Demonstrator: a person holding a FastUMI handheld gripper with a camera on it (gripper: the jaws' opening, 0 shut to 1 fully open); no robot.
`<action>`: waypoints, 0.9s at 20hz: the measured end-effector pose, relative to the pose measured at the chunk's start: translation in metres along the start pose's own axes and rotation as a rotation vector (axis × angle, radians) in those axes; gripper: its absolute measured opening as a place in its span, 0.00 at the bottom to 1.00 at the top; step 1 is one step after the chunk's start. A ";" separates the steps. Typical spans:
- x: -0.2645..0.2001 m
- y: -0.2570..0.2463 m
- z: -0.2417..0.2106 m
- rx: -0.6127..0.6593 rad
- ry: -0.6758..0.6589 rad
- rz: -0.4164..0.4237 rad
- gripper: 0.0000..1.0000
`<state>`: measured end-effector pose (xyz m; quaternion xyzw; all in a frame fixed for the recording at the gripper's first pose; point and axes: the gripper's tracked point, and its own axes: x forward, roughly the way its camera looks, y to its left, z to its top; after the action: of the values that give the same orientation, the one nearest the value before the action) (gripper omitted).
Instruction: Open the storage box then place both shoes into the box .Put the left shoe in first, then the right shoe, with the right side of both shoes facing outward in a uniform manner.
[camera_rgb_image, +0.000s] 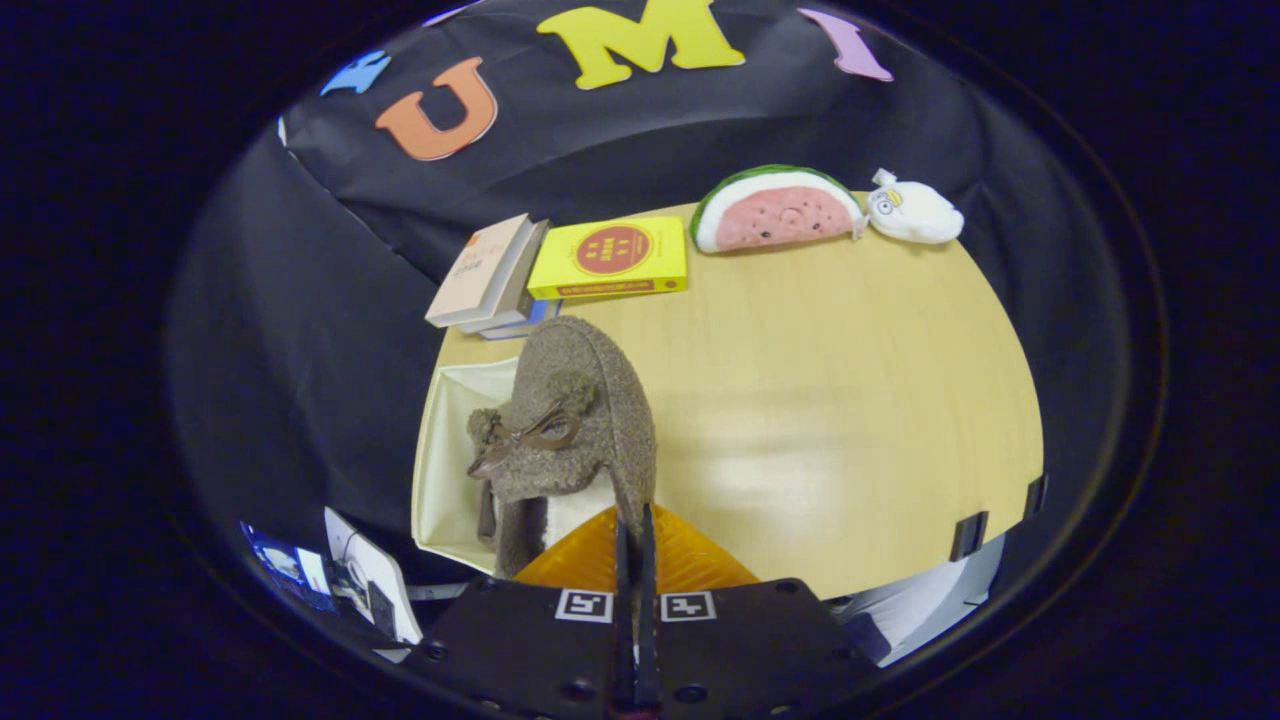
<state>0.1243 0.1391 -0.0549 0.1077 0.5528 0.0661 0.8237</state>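
Above the table's left edge, tool (635, 530) clenched on brown shoe (575, 420), over cream box (450, 450), bare tabletop (850, 420) rightward.

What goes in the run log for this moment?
gripper: shut on shoe | shoe: held up, over open box | table: books, plush toys at back

Brown fuzzy shoe (580, 420); cream storage box (445, 460); yellow book (610, 258); pink-green watermelon plush (775, 212).
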 end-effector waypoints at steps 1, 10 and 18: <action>0.003 0.017 -0.007 0.007 0.008 0.017 0.03; 0.074 0.077 -0.019 0.122 -0.109 0.022 0.03; 0.102 0.073 -0.023 0.111 -0.181 -0.011 0.03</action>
<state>0.1426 0.2352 -0.1359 0.1556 0.4797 0.0206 0.8633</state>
